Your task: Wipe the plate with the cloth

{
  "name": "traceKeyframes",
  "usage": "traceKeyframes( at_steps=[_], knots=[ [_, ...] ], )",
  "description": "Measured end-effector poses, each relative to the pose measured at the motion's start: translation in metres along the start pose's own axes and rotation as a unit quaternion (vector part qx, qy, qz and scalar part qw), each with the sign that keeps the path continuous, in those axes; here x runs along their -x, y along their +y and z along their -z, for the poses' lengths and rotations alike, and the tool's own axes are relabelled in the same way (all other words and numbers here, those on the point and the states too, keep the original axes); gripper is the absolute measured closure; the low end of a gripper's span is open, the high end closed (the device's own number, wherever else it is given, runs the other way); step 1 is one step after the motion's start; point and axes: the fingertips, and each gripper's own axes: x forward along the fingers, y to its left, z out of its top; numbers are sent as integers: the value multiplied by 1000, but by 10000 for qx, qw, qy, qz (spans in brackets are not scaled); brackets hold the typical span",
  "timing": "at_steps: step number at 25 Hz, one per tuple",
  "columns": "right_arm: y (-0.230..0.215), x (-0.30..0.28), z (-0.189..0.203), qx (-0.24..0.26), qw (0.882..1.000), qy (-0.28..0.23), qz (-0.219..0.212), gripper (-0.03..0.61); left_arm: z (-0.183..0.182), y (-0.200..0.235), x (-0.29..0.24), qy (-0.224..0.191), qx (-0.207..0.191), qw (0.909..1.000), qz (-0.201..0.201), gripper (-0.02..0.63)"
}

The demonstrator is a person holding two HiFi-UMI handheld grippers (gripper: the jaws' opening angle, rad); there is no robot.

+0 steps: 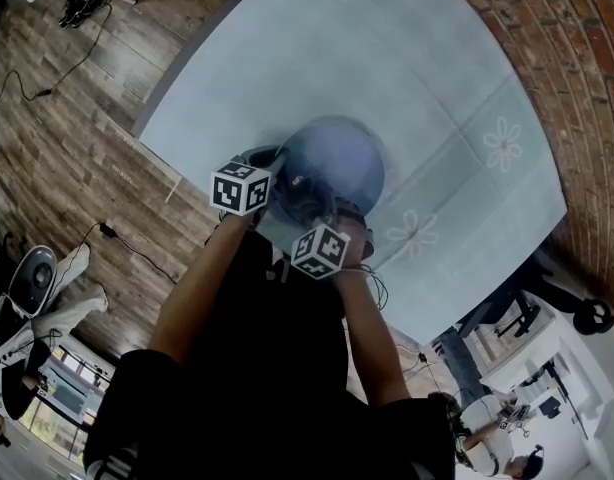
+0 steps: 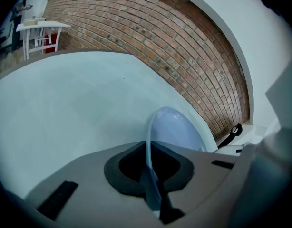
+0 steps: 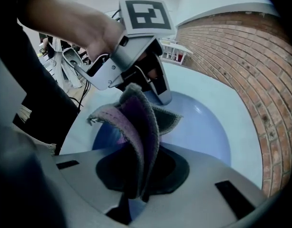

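Note:
A pale blue plate (image 1: pixel 339 160) stands tilted on the light table (image 1: pixel 407 78). My left gripper (image 1: pixel 270 174) is shut on the plate's near-left rim; in the left gripper view the thin rim (image 2: pixel 149 146) runs between the jaws of the left gripper (image 2: pixel 149 172). My right gripper (image 3: pixel 136 175) is shut on a bunched purple-grey cloth (image 3: pixel 134 122), which hangs over the plate's face (image 3: pixel 205 127). In the head view the cloth (image 1: pixel 309 204) lies against the plate's lower part, just beyond the right gripper (image 1: pixel 330 220). In the right gripper view the left gripper (image 3: pixel 161 95) pinches the far rim.
The table cover has printed flowers (image 1: pixel 503 142) at the right. A brick wall (image 1: pixel 577 58) runs behind the table's far side. Wood floor (image 1: pixel 67 118) with cables lies to the left, and a white side table (image 2: pixel 39 30) stands far off.

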Motion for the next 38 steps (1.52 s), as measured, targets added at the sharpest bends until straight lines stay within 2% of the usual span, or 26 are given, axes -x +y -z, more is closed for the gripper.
traceKeyframes(
  at_steps=[5,10,16,25,38],
  knots=[
    [19,5,6,46,9998,-35,-178,520,3,-4,-1,-19,-29,10000,-33,569],
    [24,7,11,-115,9994,0,-329,519,1,-1,-1,-23,-31,10000,-39,569],
    [19,11,29,-111,9992,329,-185,520,0,1,-1,-17,-25,10000,-33,569],
    [-11,12,40,-276,9985,463,19,518,0,0,1,-28,-40,10000,-31,569],
    [-87,-4,23,134,9981,496,352,518,-1,-4,-2,-34,-63,10000,-54,569]
  ],
)
